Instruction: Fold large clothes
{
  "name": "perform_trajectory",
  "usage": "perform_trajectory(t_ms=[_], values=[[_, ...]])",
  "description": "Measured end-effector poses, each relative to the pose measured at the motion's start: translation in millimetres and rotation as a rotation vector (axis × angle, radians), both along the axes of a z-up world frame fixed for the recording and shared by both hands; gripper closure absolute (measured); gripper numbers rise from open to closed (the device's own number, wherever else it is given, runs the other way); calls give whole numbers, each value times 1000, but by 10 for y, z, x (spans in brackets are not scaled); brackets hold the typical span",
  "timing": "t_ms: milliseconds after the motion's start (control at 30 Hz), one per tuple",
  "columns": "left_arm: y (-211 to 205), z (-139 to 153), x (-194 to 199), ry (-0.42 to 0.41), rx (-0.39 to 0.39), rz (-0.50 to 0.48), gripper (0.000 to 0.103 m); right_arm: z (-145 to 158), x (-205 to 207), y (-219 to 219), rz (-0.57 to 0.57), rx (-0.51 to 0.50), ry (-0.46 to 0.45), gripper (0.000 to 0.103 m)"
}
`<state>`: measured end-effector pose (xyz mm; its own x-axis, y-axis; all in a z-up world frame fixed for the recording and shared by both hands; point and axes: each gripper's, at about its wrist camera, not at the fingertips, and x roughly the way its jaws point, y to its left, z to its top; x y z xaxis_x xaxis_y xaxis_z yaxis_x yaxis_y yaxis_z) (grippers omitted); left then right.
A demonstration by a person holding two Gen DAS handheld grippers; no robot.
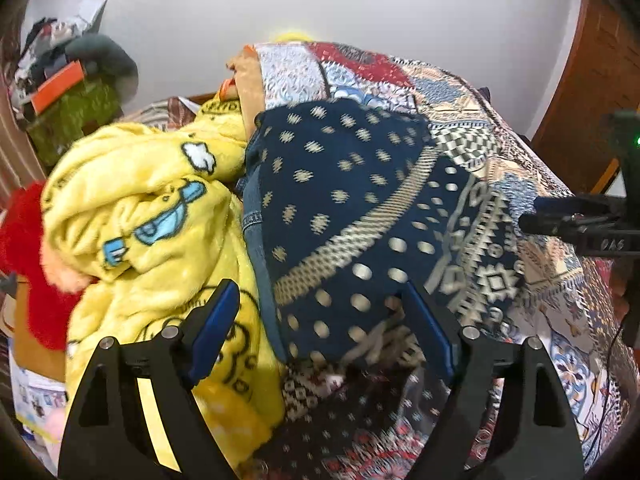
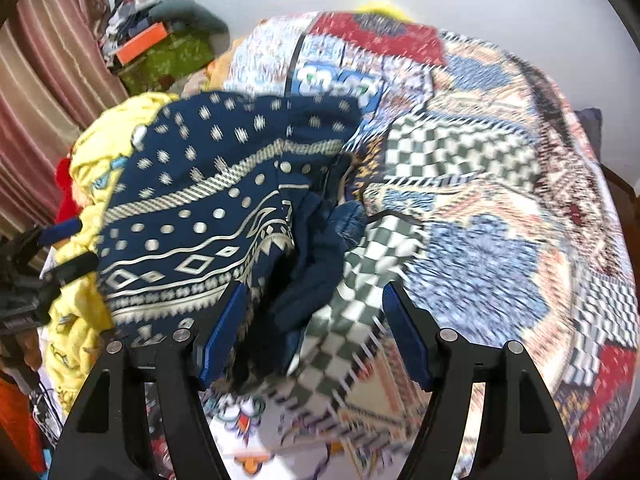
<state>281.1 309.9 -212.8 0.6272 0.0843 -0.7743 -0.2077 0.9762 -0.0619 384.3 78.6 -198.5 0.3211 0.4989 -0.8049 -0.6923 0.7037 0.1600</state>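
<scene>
A navy garment with cream dots and geometric bands (image 1: 360,216) lies crumpled on the patchwork bedcover; it also shows in the right wrist view (image 2: 208,216). My left gripper (image 1: 320,320) is open, its blue pads on either side of the garment's near edge, gripping nothing. My right gripper (image 2: 312,320) is open over the garment's dark right-hand folds and the bedcover, holding nothing. The right gripper also appears at the right edge of the left wrist view (image 1: 532,220); the left gripper appears at the left edge of the right wrist view (image 2: 76,244).
A yellow fleece blanket with cartoon prints (image 1: 152,216) is heaped left of the garment, with red fabric (image 1: 24,240) beside it. The patchwork bedcover (image 2: 480,208) spreads to the right. Clutter with an orange box (image 1: 56,88) sits back left. Striped curtain (image 2: 52,80) at left.
</scene>
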Motion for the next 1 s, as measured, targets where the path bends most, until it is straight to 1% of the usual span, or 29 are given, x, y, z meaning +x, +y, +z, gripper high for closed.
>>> perform_trajectory(t_ms=[67,167,233,300,333,367,467,500,600,700,767,867,1000], values=[[-107,188,-128,-36,12,-1,20,194,-122,-97,2,44,-24,36],[-288,550,-327,-112,39,-5,20,651,-400,-291,0,139,-89,36],[-428,857,-505,-187,66,-14,20,893,-579,-367,5,188,-138,36],[-584,1195,-701,-272,97,-19,20,1213,-844,-500,15,254,-215,36],[-671,1373,-835,-321,108,-22,20,1317,-936,-528,19,279,-246,36],[-728,1475,-913,-352,112,-24,20,1481,-1101,-606,26,316,-293,36],[-936,1881,-1252,-478,114,-32,20,1774,-1479,-786,27,391,-394,36],[-1017,2003,-1391,-523,114,-36,20,1838,-1588,-837,22,414,-424,36],[-1207,2249,-1724,-630,119,-49,20,1990,-1916,-982,-12,466,-528,36],[-1386,2422,-2020,-712,136,-47,20,2092,-2245,-1107,-41,502,-623,36],[-1473,2483,-2157,-744,150,-44,20,2128,-2423,-1138,-43,518,-663,36],[-1607,2534,-2373,-795,186,-22,20,2150,-2596,-1149,-34,546,-695,36],[-1706,2504,-2500,-816,213,10,20,2099,-2651,-1072,-25,548,-711,36]])
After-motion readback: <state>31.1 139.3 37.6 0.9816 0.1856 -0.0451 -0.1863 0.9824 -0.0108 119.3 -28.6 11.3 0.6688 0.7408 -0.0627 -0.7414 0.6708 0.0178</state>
